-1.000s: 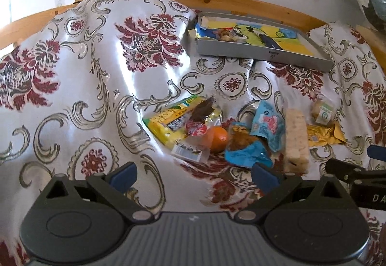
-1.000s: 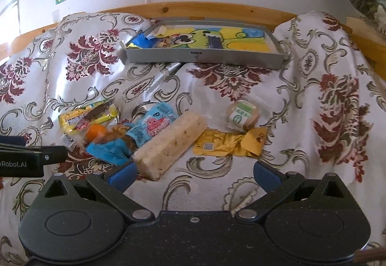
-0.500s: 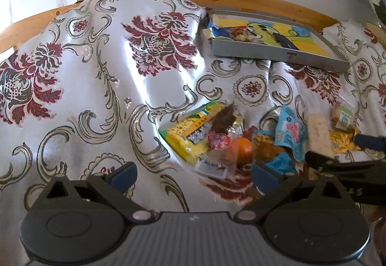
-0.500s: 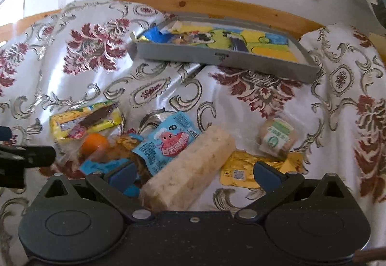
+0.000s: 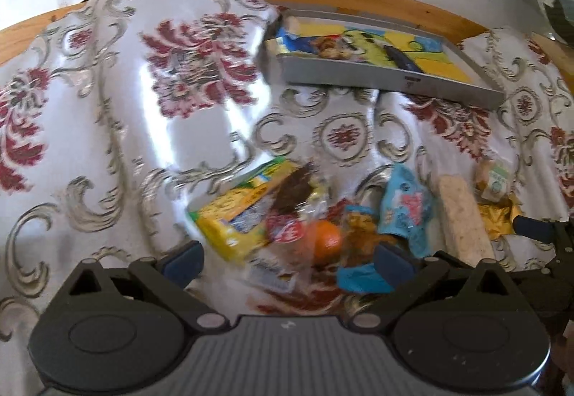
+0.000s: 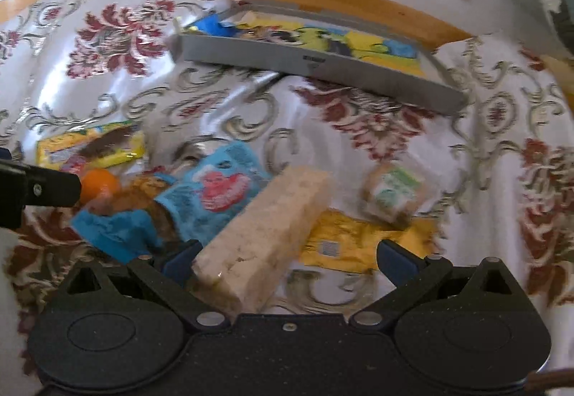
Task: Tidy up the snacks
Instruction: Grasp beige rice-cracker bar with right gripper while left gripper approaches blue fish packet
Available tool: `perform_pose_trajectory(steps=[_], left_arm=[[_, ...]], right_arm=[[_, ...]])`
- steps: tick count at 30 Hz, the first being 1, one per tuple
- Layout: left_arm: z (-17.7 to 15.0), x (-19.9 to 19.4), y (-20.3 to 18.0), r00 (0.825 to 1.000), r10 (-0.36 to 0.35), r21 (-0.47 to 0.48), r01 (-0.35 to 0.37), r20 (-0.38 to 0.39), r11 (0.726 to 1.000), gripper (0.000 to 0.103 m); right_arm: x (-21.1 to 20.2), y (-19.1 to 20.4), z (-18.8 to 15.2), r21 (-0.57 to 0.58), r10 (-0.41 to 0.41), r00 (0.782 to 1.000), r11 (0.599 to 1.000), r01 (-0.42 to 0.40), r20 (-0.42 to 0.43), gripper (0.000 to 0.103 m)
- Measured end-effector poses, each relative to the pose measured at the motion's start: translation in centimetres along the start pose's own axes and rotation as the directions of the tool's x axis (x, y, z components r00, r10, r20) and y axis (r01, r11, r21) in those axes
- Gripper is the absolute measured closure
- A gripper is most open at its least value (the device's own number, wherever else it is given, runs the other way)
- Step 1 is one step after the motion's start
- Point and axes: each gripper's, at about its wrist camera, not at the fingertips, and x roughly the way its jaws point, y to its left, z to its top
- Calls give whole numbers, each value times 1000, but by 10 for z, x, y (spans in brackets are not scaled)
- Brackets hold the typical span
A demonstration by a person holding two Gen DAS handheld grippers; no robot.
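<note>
The pale cereal bar lies between my right tongs, its near end already inside the wide-spread jaws. The left tongs are equally wide and hold nothing, over the yellow packet.

My worry is the crowding. The bar touches the light blue pouch and overlaps the gold wrapper, so closing now could pinch a neighbour or skew the bar. It also looks crumbly; a hard squeeze may crush it. The slippery bedspread could let things slide.

I count one bar, one yellow packet, one orange, two blue pouches, one gold wrapper, one small green-labelled cake, and one grey tray beyond, well apart.
</note>
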Motion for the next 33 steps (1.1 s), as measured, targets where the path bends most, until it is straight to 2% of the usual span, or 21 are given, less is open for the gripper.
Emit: perform_pose_trajectory(steps=[8, 18, 24, 28, 33], left_arm=[[14, 17, -33, 995, -97, 60, 96, 7, 994, 1], [36, 48, -68, 983, -182, 198, 186, -41, 962, 3], [42, 65, -71, 966, -230, 219, 251, -116, 943, 19], [44, 77, -70, 949, -257, 215, 294, -184, 931, 29], [46, 90, -66, 927, -281, 205, 334, -250, 920, 41]], right_arm=[[-13, -30, -6, 39, -59, 998, 998, 58, 6, 9], [-9, -32, -8, 25, -24, 1000, 999, 24, 7, 36], [-7, -33, -6, 36, 23, 1000, 999, -23, 1, 49], [-5, -33, -6, 45, 46, 999, 998, -46, -4, 57], [-3, -32, -5, 47, 63, 998, 997, -63, -8, 62]])
